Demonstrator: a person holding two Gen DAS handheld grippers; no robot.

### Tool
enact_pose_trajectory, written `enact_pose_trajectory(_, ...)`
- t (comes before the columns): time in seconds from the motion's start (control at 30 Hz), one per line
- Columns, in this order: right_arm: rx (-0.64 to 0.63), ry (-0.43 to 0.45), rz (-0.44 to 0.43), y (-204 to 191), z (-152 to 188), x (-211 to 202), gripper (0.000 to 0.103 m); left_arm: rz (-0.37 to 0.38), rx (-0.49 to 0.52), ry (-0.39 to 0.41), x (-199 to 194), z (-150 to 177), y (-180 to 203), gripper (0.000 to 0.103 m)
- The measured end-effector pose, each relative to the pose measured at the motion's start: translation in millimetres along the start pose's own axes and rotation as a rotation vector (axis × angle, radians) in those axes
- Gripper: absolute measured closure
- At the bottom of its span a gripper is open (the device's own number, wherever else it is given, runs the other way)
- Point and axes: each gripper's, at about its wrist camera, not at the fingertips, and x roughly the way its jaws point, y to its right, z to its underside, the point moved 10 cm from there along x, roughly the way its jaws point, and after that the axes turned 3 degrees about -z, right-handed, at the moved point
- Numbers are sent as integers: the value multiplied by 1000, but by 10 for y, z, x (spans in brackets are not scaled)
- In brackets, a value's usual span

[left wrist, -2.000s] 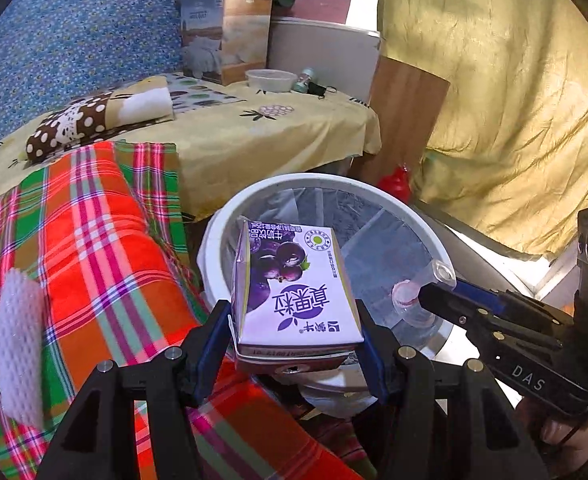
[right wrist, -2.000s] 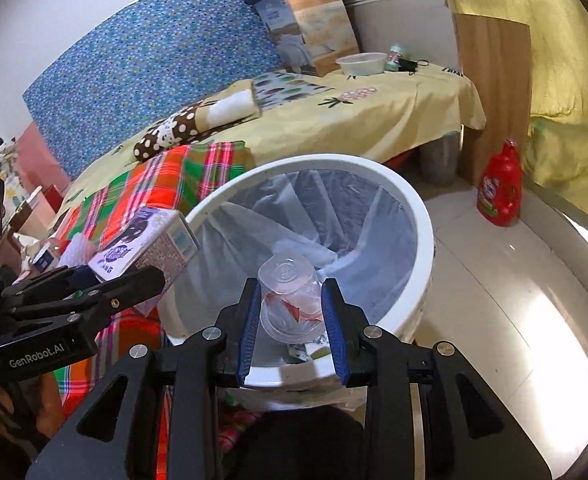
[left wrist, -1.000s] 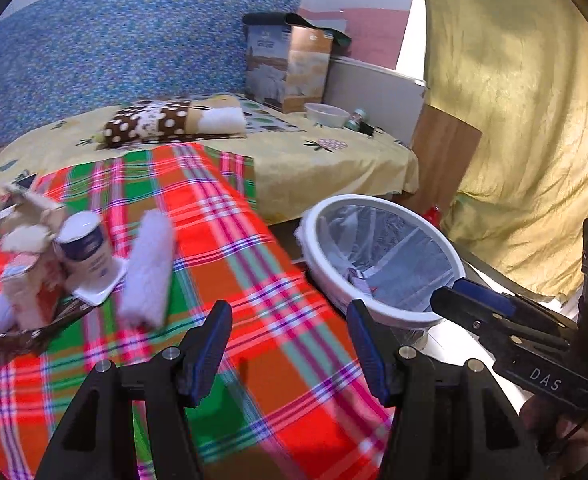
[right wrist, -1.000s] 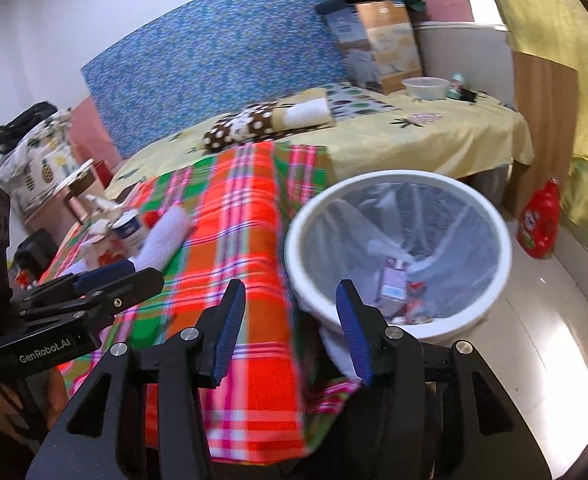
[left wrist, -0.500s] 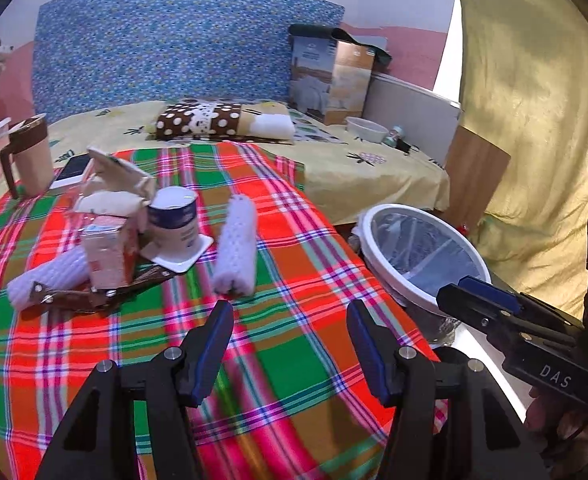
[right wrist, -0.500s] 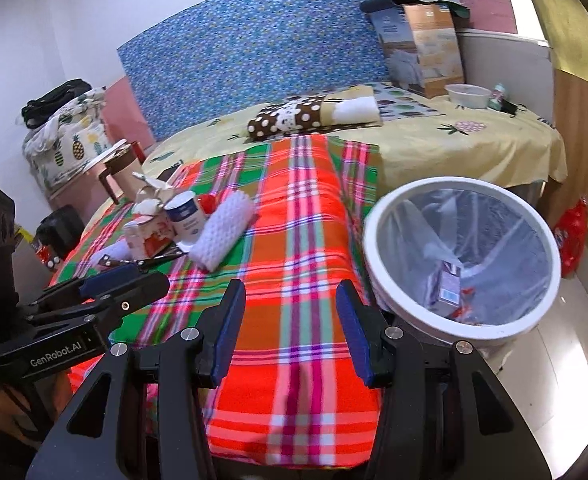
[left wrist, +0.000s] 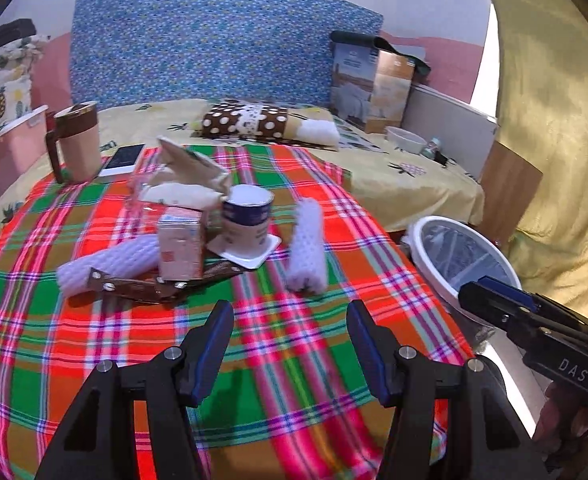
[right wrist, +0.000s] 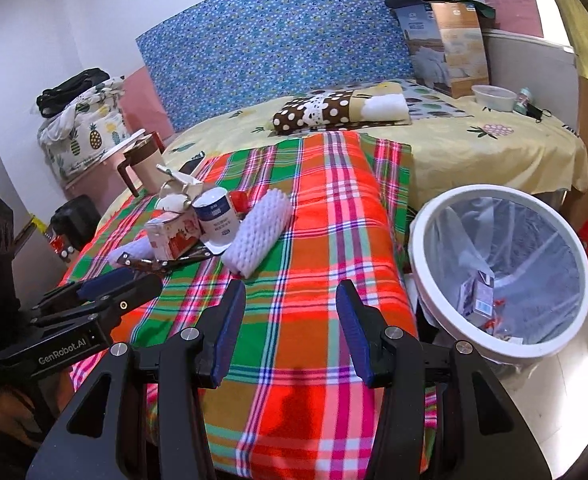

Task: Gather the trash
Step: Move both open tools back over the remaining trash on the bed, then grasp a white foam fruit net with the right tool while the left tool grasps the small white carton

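We hold both claws wide and empty above the plaid cloth [left wrist: 302, 360]: the left gripper [left wrist: 290, 350] faces the pile of rubbish, and the right gripper [right wrist: 290, 328] hangs nearer the bin [right wrist: 498, 344], which stands on the floor just beside the bed's edge with a carton and scraps already lying in its liner. The likeliest trouble, we judge, is the crowding of the pile. The pink carton [left wrist: 180, 248] stands touching the brown wrapper [left wrist: 162, 284] and one foam sleeve [left wrist: 106, 266], with the yogurt cup [left wrist: 246, 226] upside down on its lid just beside it, so closing on one piece could tip or drag its neighbours. The soft cloth may also bunch under a low finger. The other foam sleeve [left wrist: 306, 248] lies apart and looks light and squashy, so a hard squeeze could flatten it or let it spring free. Behind the pile sits crumpled paper packaging [left wrist: 186, 180], and the mug [left wrist: 76, 144] near it looks like something to keep, so we risk snagging it by mistake.
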Motion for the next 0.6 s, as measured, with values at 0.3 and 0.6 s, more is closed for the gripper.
enact_pose_trajectory(0.3, -13, -31, -27, -150, -52, 193, 54, -60, -54, 1, 116, -103, -387, 44)
enact_pose_trajectory(0.6, -11, -70, -50, -275, -134, 498, 54, -105, -100, -5, 345, -234, -735, 44)
